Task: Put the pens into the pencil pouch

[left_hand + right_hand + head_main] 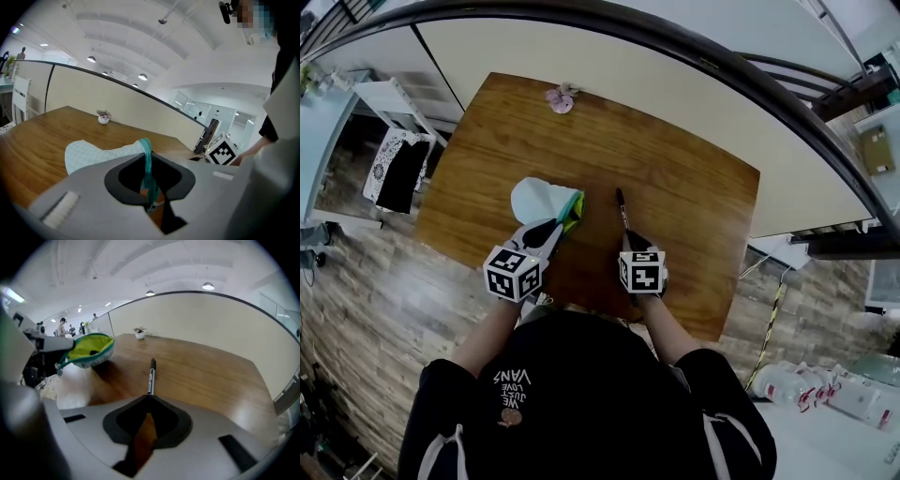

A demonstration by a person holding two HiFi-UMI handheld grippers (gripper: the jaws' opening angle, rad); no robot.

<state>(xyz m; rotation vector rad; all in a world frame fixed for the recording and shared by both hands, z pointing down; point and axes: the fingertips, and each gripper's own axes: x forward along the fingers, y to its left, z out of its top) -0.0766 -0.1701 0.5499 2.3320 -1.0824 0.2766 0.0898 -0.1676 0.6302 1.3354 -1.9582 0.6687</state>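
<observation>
A pale blue pencil pouch with a teal zip and a yellow-green lining lies left of the middle of the wooden table. My left gripper is shut on its zip edge, and the mouth gapes toward the right. One black-and-white pen lies on the wood to the right of the pouch, pointing away from me. My right gripper is shut on the pen's near end. Its far end rests on or just above the table; I cannot tell which.
A small pink-and-white ornament stands at the table's far edge. A cream partition wall runs behind the table. A white chair stands off the left side. The table's near edge lies just under both hands.
</observation>
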